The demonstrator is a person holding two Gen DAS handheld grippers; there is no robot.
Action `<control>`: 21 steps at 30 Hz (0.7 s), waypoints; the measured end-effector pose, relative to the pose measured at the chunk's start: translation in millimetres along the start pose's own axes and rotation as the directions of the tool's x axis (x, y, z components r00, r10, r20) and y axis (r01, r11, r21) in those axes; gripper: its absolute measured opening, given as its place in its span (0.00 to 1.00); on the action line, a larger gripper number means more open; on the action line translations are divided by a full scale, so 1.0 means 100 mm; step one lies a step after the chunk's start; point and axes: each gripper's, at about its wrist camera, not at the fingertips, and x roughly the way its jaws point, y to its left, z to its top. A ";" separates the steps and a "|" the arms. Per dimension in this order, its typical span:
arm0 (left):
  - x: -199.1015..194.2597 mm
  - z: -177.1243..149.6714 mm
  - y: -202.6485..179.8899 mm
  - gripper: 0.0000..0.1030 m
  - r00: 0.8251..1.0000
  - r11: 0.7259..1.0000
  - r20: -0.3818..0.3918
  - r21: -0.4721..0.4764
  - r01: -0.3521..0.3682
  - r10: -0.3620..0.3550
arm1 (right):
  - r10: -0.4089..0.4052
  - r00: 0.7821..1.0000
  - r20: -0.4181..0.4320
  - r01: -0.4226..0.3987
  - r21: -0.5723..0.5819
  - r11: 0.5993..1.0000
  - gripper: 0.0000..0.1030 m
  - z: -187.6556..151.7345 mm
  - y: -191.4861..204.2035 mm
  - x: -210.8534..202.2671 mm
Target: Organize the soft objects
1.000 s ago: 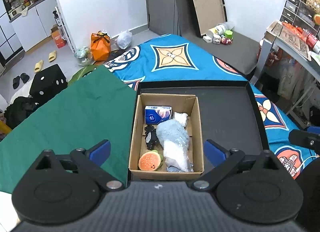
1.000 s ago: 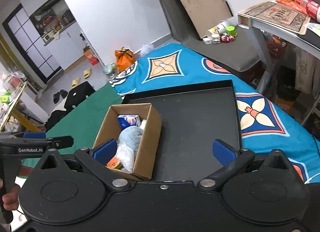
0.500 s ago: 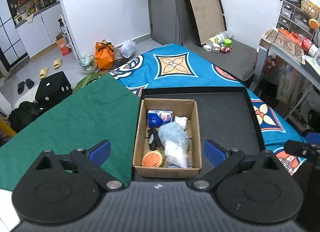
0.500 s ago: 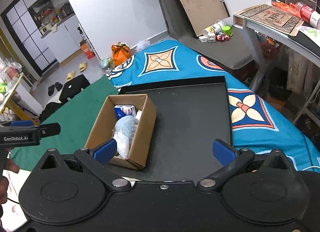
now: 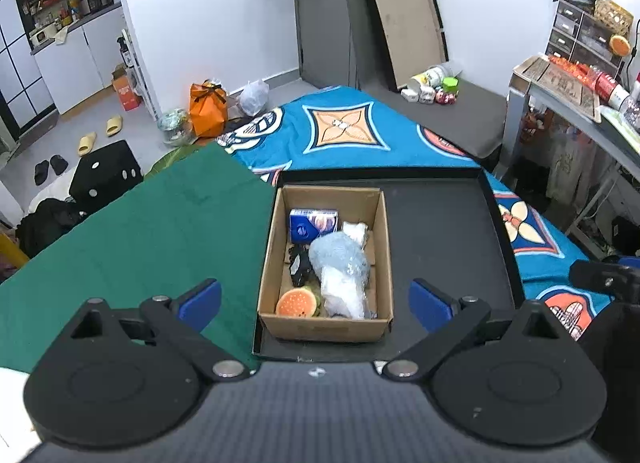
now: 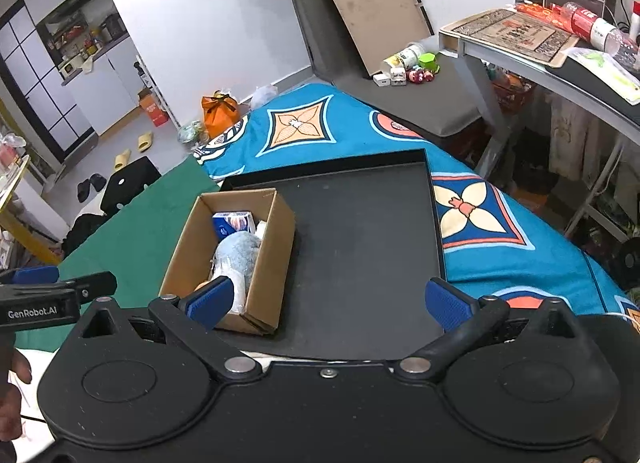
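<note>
A: How do the tongs stand?

B: Left gripper (image 5: 315, 299) spread wide, holding nothing; right gripper (image 6: 326, 302) the same.

A: And the soft things?

B: In the cardboard box (image 5: 276, 247), at twelve o'clock from the left gripper (burger toy (image 5: 296, 302) nearest, blue plush (image 5: 340, 259) beside it), on the black tray (image 5: 448, 231).

Both grippers held spread and empty, side by side.

The left gripper (image 5: 315, 299) is seen with its blue-padded fingers (image 5: 200, 299) set wide apart, nothing gripped between them. The right gripper (image 6: 328, 303) is likewise held with its fingers (image 6: 444, 303) spread and nothing between them. In the right wrist view, a hand (image 6: 14, 387) is glimpsed at the left edge, below the left gripper's body.
</note>
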 end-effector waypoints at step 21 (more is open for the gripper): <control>-0.10 -0.09 -0.12 0.96 0.999 0.999 0.007 0.037 0.033 -0.034 | 0.032 0.999 -0.023 -0.033 -0.014 0.999 1.00 -0.06 0.00 -0.06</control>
